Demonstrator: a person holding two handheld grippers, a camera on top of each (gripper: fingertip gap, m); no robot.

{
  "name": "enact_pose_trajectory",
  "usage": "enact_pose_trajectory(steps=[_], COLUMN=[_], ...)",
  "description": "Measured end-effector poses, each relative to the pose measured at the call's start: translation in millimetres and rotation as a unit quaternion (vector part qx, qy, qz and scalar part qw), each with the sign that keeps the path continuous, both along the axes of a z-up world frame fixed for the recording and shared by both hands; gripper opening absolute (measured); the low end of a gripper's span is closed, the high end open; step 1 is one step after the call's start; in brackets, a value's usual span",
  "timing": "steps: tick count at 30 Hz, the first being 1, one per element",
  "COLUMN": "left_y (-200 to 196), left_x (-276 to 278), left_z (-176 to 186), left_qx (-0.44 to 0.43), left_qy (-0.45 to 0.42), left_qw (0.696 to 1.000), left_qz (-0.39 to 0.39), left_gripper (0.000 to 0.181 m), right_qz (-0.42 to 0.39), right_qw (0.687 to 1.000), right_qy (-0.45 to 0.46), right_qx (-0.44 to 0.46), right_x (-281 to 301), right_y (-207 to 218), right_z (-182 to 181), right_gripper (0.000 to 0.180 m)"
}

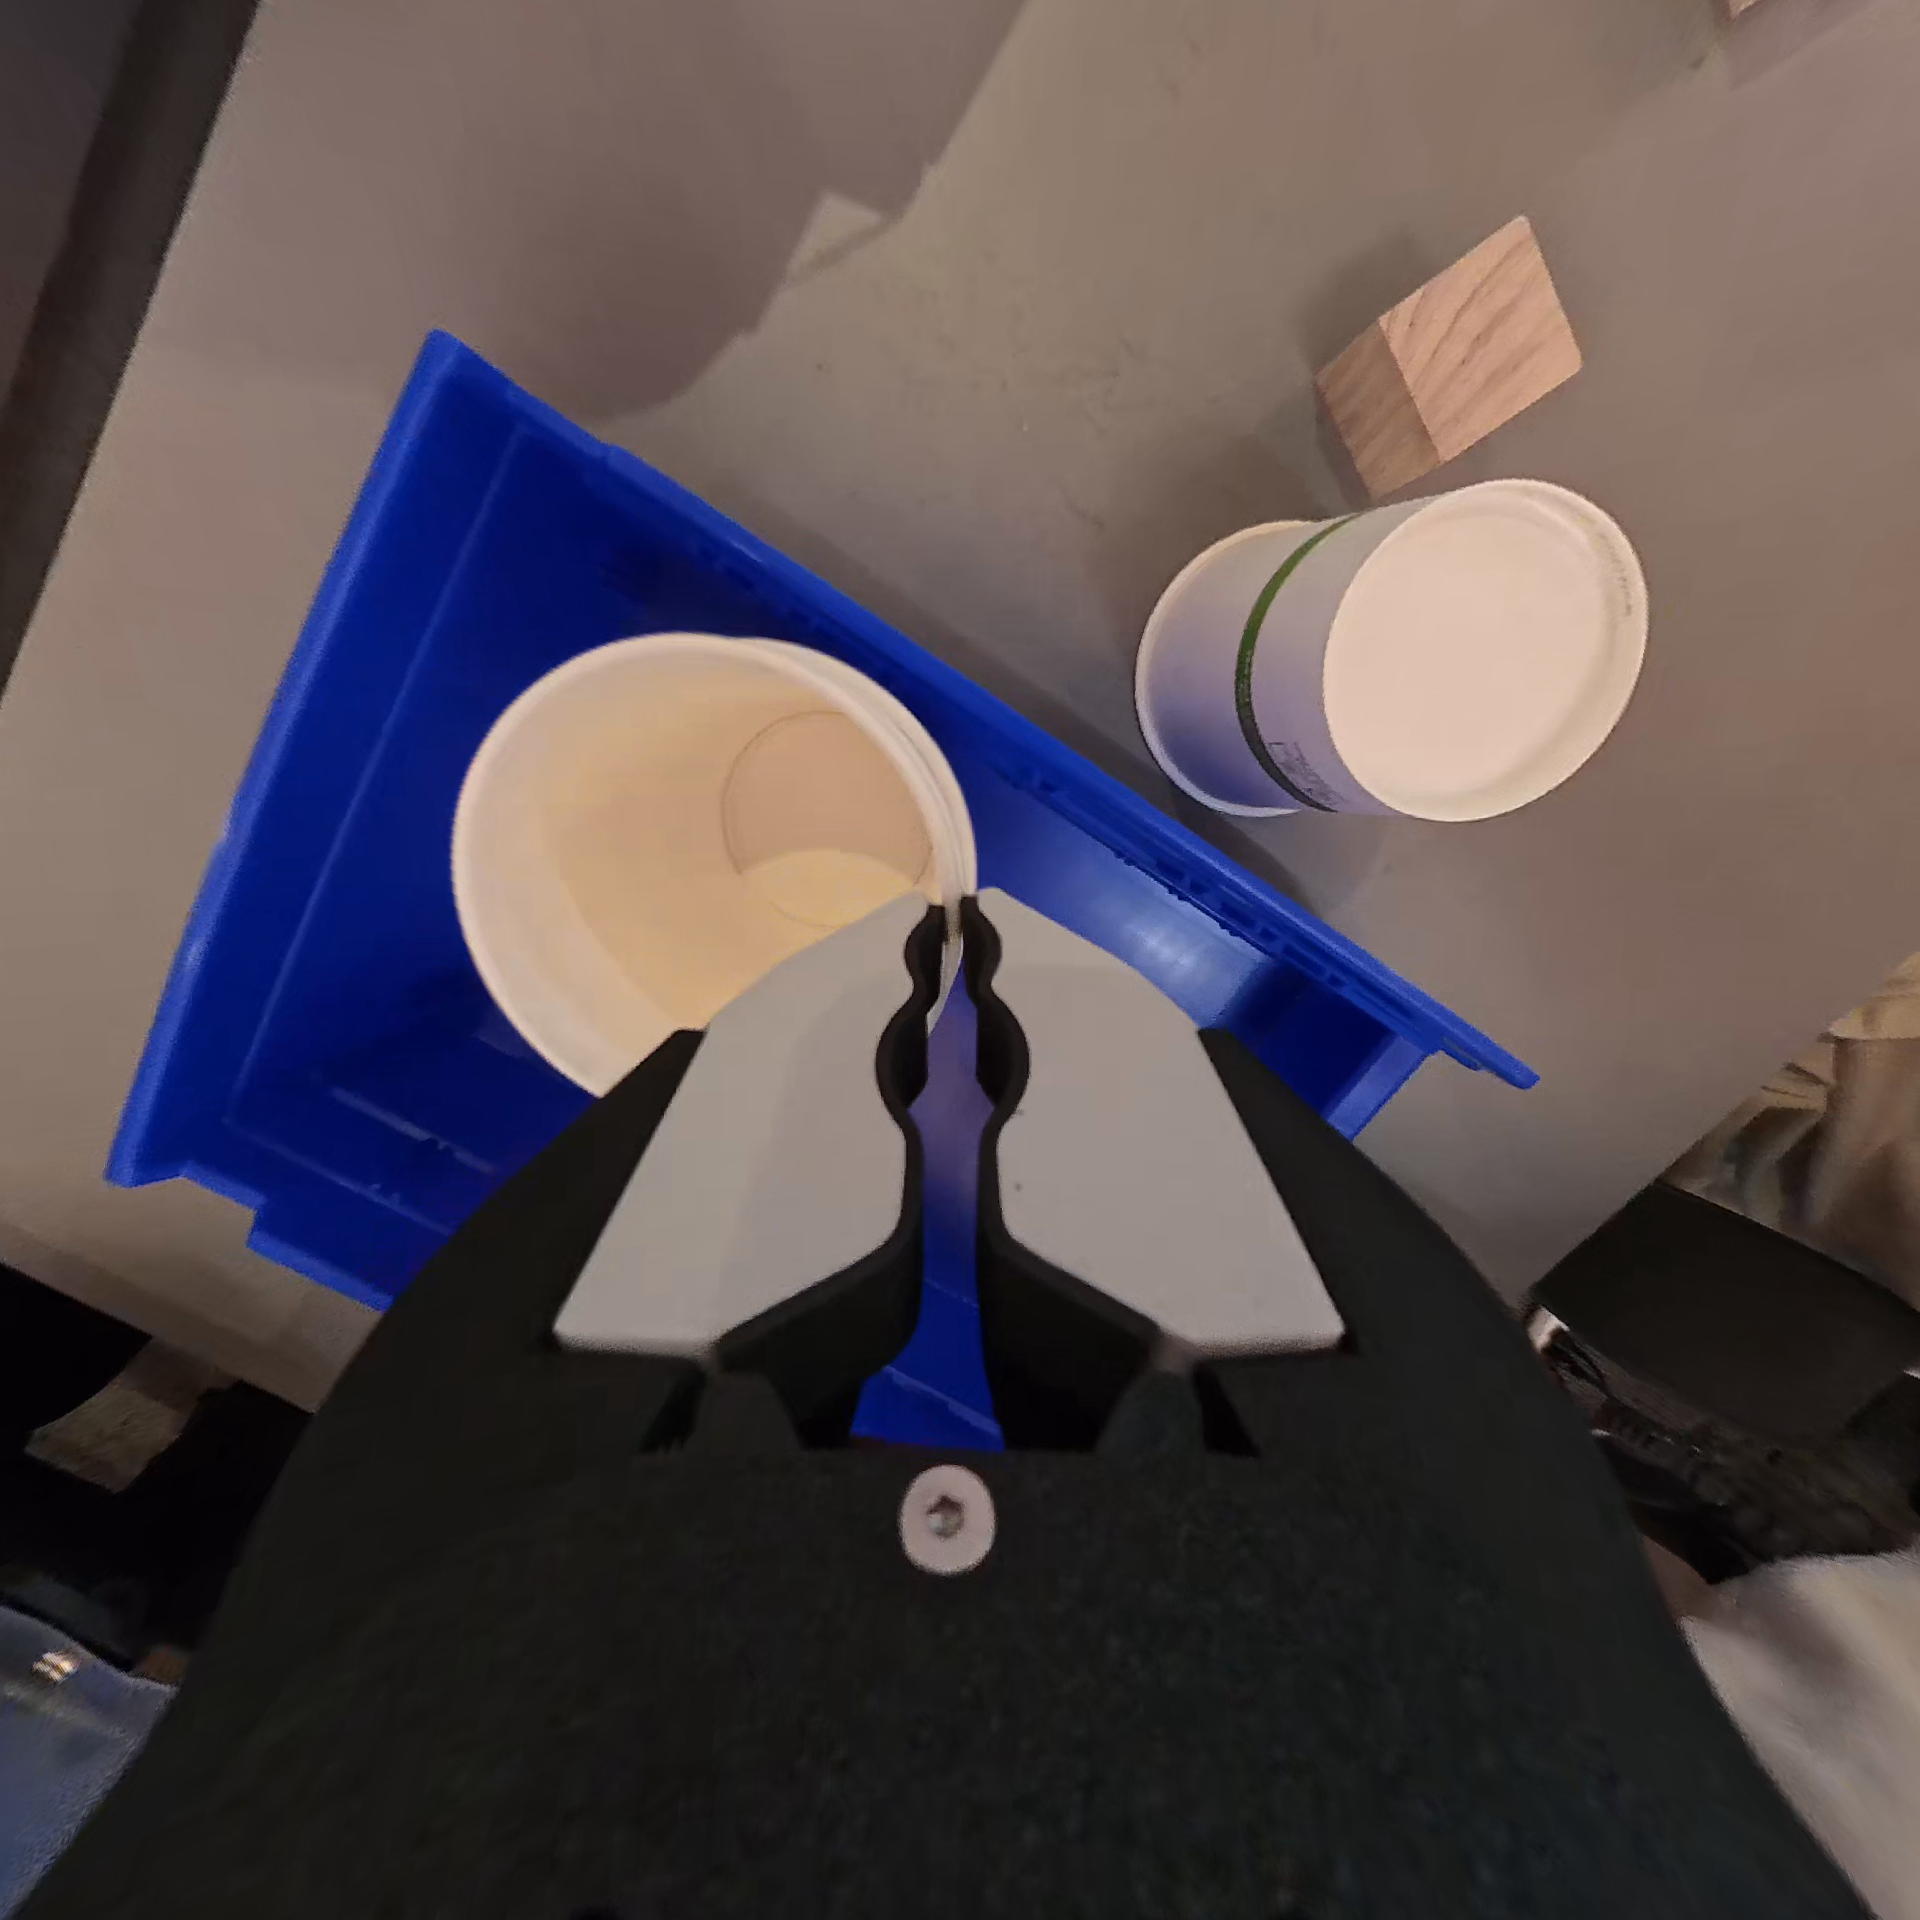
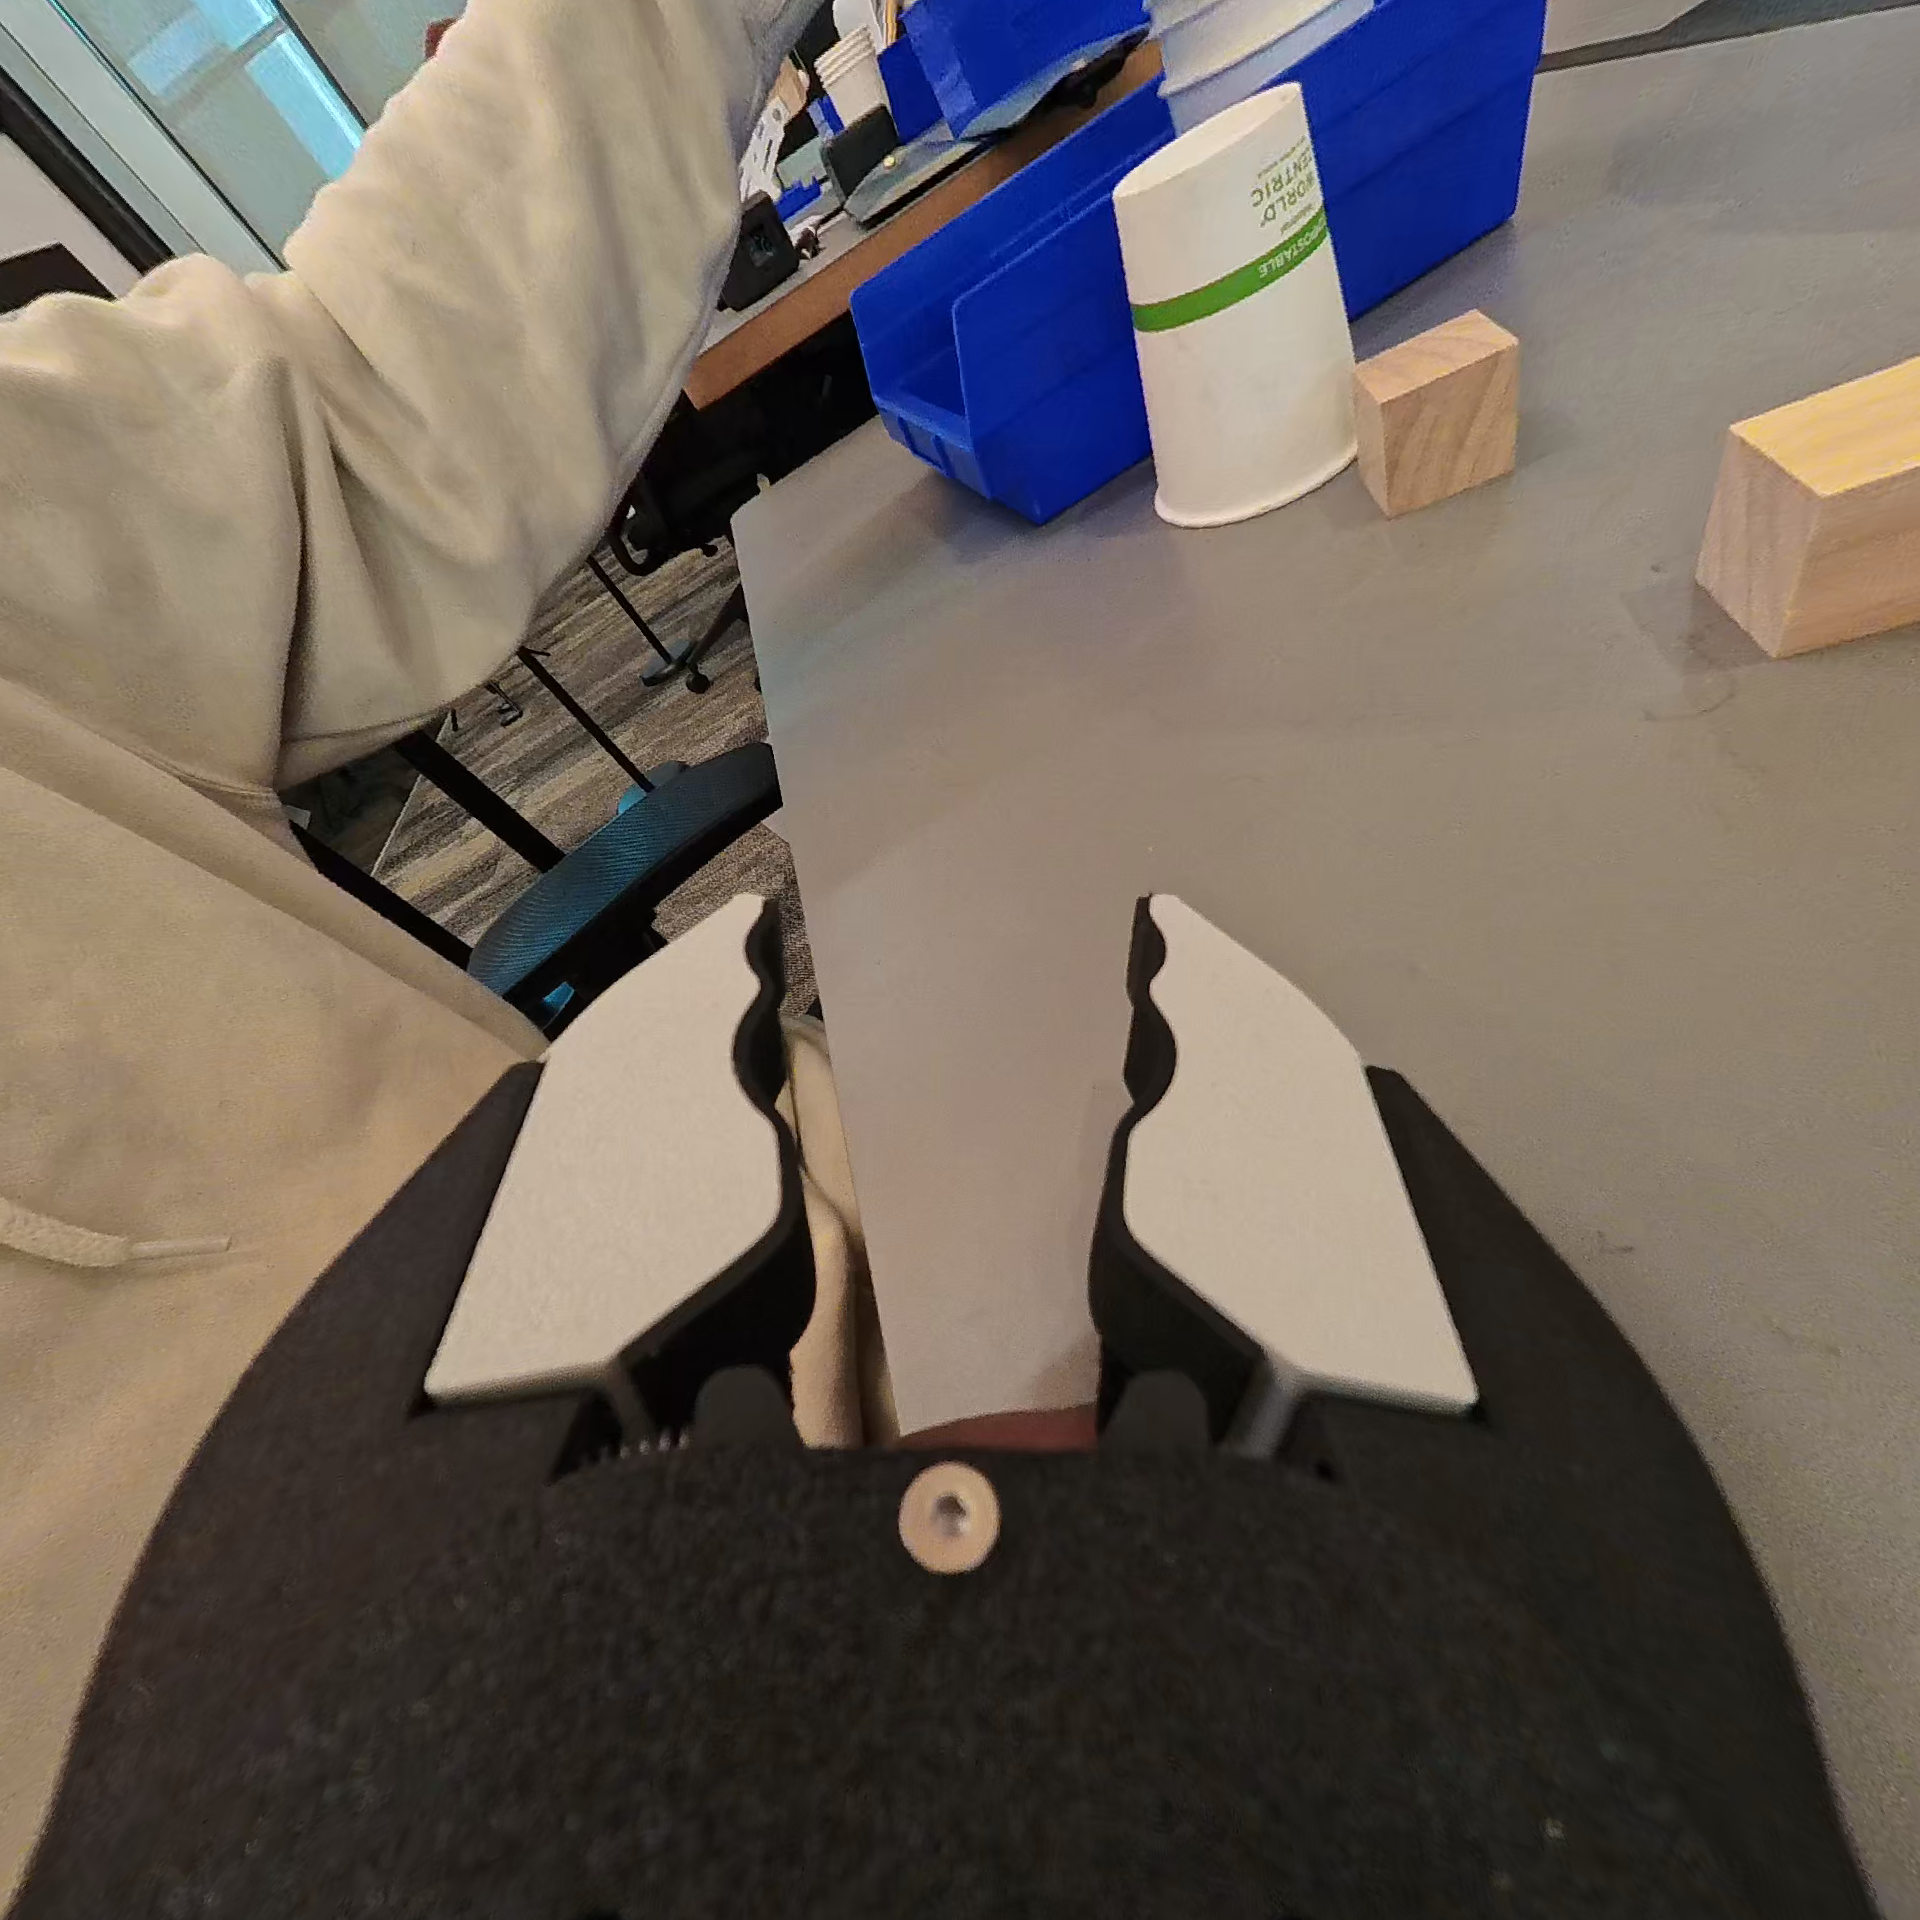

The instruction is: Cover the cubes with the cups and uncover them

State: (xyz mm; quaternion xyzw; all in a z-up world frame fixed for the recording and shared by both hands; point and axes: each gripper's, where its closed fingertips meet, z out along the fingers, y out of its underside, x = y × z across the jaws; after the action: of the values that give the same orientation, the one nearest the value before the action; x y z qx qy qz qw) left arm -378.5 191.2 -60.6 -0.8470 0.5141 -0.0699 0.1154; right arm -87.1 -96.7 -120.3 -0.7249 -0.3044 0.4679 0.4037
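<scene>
My left gripper (image 1: 954, 914) is shut on the rim of a white paper cup (image 1: 665, 852), mouth up, held over a blue bin (image 1: 312, 935). It looks like a small stack of nested cups. A second white cup with a green band (image 1: 1392, 655) stands upside down on the grey table, next to a wooden cube (image 1: 1455, 353). In the right wrist view the same upturned cup (image 2: 1236, 312) and cube (image 2: 1439, 426) stand far ahead, and a larger wooden block (image 2: 1829, 509) lies at the right. My right gripper (image 2: 956, 935) is open and empty, low over the table's near edge.
The blue bin (image 2: 997, 343) sits at the table's (image 2: 1351, 831) far left corner. A person's beige sleeve (image 2: 364, 416) fills the left of the right wrist view. A chair (image 2: 623, 862) and another cluttered desk with a blue bin (image 2: 997, 52) lie beyond the edge.
</scene>
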Motion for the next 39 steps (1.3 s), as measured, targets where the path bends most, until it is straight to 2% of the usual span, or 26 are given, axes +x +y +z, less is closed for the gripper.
enact_pose_trajectory(steps=[1, 4, 7, 12, 16, 19, 23, 25, 27, 30, 34, 37, 39], left_y=[-1, 2, 5, 3, 0, -8, -25, -37, -56, -88, -140, -176, -192], left_x=[-1, -2, -3, -7, -10, -8, -1, 20, 52, 105, 174, 218, 239], left_z=[0, 3, 22, 72, 131, 177, 202, 210, 215, 218, 211, 196, 180], left_qx=[-0.004, 0.002, 0.017, 0.067, 0.151, 0.208, 0.238, 0.249, 0.262, 0.292, 0.276, 0.234, 0.225], left_qy=[0.002, 0.004, -0.003, -0.001, -0.006, -0.039, -0.065, -0.122, -0.198, -0.302, -0.417, -0.469, -0.476], left_qw=[1.000, 1.000, 1.000, 0.998, 0.988, 0.977, 0.969, 0.960, 0.943, 0.904, 0.860, 0.844, 0.841], left_qz=[0.002, 0.005, 0.007, 0.000, -0.004, -0.004, -0.020, -0.036, -0.060, -0.081, -0.100, -0.113, -0.128], left_gripper=[0.003, 0.003, 0.003, 0.003, 0.003, 0.003, 0.003, 0.003, 0.003, 0.003, 0.003, 0.003, 0.003], right_qz=[0.000, -0.001, -0.001, -0.003, -0.014, -0.027, -0.030, -0.033, -0.041, -0.053, -0.002, 0.016, 0.008], right_qw=[1.000, 1.000, 1.000, 1.000, 1.000, 0.999, 0.997, 0.996, 0.991, 0.959, 0.881, 0.823, 0.807], right_qy=[0.000, -0.001, 0.003, 0.005, 0.017, 0.043, 0.065, 0.076, 0.126, 0.271, 0.441, 0.540, 0.569], right_qx=[0.000, 0.002, 0.000, 0.000, 0.005, 0.000, -0.012, -0.010, -0.013, -0.062, -0.169, -0.176, -0.160], right_x=[0, 0, 1, 2, 5, 9, 11, 9, 2, -14, -38, -33, -23], right_y=[0, 0, 0, 1, 5, 10, 13, 15, 20, 36, 61, 78, 85], right_z=[0, 0, 1, 2, 6, 12, 15, 18, 29, 59, 100, 134, 145], right_gripper=[0.063, 0.063, 0.063, 0.062, 0.061, 0.060, 0.060, 0.061, 0.063, 0.073, 0.096, 0.108, 0.111])
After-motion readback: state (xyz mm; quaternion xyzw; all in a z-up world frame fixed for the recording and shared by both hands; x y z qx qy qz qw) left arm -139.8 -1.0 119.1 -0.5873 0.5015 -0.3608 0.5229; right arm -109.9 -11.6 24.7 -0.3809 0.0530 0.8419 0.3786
